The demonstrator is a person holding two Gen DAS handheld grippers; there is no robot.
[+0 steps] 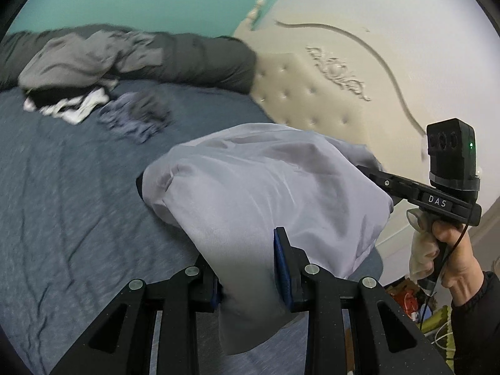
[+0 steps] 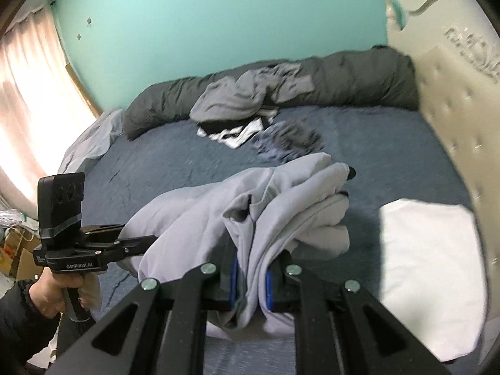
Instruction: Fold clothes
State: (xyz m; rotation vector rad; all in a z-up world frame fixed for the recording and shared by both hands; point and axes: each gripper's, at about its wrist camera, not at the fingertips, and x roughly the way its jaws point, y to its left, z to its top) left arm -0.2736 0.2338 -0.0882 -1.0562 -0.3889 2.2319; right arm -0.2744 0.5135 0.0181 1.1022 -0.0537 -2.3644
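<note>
At the bottom centre of the left wrist view, the left gripper (image 1: 250, 268) is seen with its blue-padded black fingers (image 1: 282, 268) partly closed on a fold of the pale lilac-grey fabric garment (image 1: 268, 187); the cloth is pinched between the pads and hangs below them towards the lower edge of the frame. In the right wrist view the right gripper (image 2: 251, 284) is likewise seen at bottom centre, its jaws drawn narrow around a bunched thickness of the same garment (image 2: 281, 200), which is gripped between the blue pads. The garment is held lifted between the two grippers, above the blue-grey heathered bedspread (image 1: 68, 193); it fills the centre of both frames, and a dark drawstring tip is seen at its upper right edge in the right wrist view. The right gripper (image 1: 375, 178) is also seen at the right of the left wrist view, its fingers buried in the cloth, its handle held by a hand (image 1: 453, 250) in a dark sleeve. In the upper left of that frame a heap of mixed grey, black and white clothes (image 1: 78, 75) is seen lying against a long dark grey rolled duvet (image 1: 203, 59); a cream tufted headboard (image 1: 312, 93) is seen at upper right. At the right of the right wrist view a flat white folded cloth (image 2: 428, 268) is seen lying on the bedspread (image 2: 156, 172).
</note>
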